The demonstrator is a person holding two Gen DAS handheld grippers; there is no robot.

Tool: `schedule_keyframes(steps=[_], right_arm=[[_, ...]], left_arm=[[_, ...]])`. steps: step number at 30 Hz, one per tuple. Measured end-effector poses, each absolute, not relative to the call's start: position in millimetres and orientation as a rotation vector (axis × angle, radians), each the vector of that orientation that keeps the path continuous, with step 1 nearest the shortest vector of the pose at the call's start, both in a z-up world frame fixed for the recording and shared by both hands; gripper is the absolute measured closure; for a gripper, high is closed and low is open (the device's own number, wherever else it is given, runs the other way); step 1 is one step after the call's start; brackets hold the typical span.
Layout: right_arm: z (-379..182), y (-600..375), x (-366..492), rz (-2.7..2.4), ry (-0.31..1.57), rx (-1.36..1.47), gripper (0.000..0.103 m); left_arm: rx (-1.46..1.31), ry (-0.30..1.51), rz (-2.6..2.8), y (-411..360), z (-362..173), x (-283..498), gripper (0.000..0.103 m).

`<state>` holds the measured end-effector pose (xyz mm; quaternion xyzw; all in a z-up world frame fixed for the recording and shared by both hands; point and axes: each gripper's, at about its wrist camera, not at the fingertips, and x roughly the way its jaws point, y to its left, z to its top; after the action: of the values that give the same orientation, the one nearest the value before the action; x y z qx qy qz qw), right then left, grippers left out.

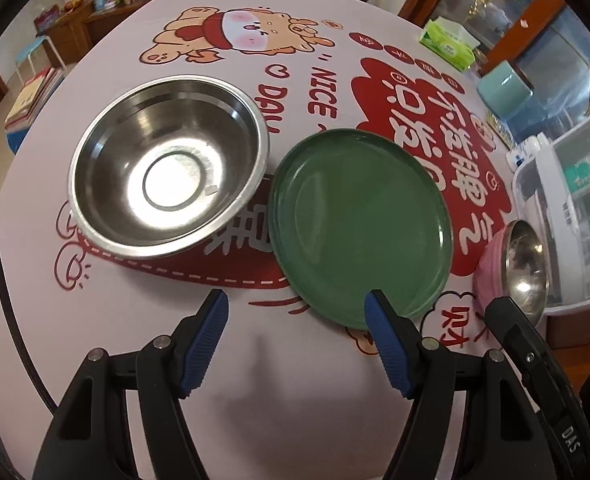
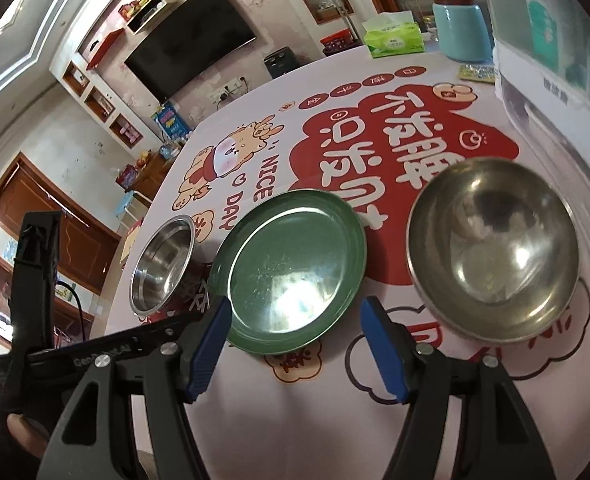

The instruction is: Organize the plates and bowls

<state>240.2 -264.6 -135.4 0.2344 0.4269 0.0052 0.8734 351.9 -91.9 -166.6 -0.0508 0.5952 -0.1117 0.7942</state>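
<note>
Surface: round table (image 1: 255, 380), printed cartoon tablecloth (image 1: 327, 92).
Room: wall-mounted television (image 2: 191, 40), shelving.
Left gripper (image 1: 297, 308): released, empty.
Right gripper (image 2: 295, 312): released, empty.

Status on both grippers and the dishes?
Left gripper open, empty. Right gripper open, empty. Green plate flat between steel bowl and pink bowl, none stacked. Nothing in the way.

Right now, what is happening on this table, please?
A person holds two grippers above the table, both open and empty. The left gripper hovers near the green plate, beside the large steel bowl. The right gripper faces the same plate and the pink-sided steel bowl. Nothing is stacked yet.
</note>
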Motion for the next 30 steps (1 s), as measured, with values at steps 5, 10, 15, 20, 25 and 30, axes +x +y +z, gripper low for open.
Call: schedule_keyframes(steps=[5, 10, 15, 20, 25, 30], right_arm=[[-147, -261, 242, -0.011, 0.884, 0.498, 0.036], [-161, -262, 244, -0.037, 0.883, 0.516, 0.036], [-176, -264, 248, -0.064, 0.887, 0.519, 0.036], [-186, -264, 254, -0.069, 0.877, 0.502, 0.036], [-192, -262, 259, -0.068, 0.873, 0.471, 0.046], [-198, -266, 265, -0.067, 0.86, 0.466, 0.06]], left_arm=[[-0.132, 1.288, -0.246, -96, -180, 358, 0.033], [-0.144, 1.274, -0.253, -99, -190, 361, 0.033], [-0.151, 1.281, -0.24, -100, -202, 366, 0.033], [-0.149, 1.268, -0.25, -104, -210, 370, 0.033], [-0.135, 1.228, -0.274, -108, -211, 374, 0.033], [-0.15, 1.2, -0.277, -109, -211, 377, 0.034]])
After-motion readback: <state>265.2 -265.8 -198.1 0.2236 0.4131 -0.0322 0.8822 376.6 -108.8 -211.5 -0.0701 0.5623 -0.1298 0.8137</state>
